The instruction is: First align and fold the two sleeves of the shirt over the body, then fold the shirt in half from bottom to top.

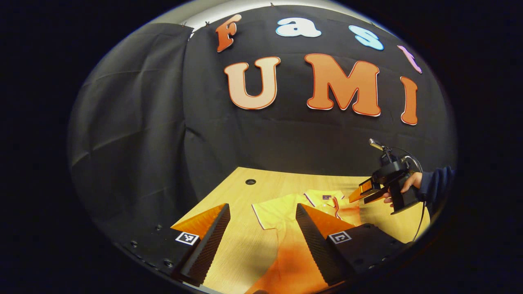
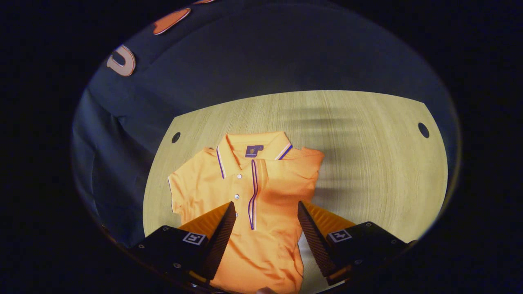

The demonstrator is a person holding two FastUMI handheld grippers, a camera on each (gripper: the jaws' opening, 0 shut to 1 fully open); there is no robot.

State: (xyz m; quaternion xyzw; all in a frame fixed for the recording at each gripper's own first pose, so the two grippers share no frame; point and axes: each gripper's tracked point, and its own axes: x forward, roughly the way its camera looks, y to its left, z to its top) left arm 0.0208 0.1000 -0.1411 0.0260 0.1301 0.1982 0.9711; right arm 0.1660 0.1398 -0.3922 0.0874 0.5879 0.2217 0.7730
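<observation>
Black cloth walls close off the booth behind a pale wooden table (image 2: 367,171), on which one orange polo shirt (image 2: 261,192) lies face up with its collar towards the far edge, so that its sleeves can be folded across the body. In the right gripper view the sleeve (image 2: 300,171) on the image's right appears already laid over the chest, while the other sleeve (image 2: 179,194) spreads flat, so I judge one sleeve fold done and one left. Two grippers are at work: the left gripper (image 1: 261,228) hangs over the spread sleeve, fingers wide apart and empty, probably ready to take it. The right gripper (image 2: 265,228) hovers above the shirt's middle, likewise spread and holding nothing. Two round holes (image 2: 176,137) pierce the table's far corners.
</observation>
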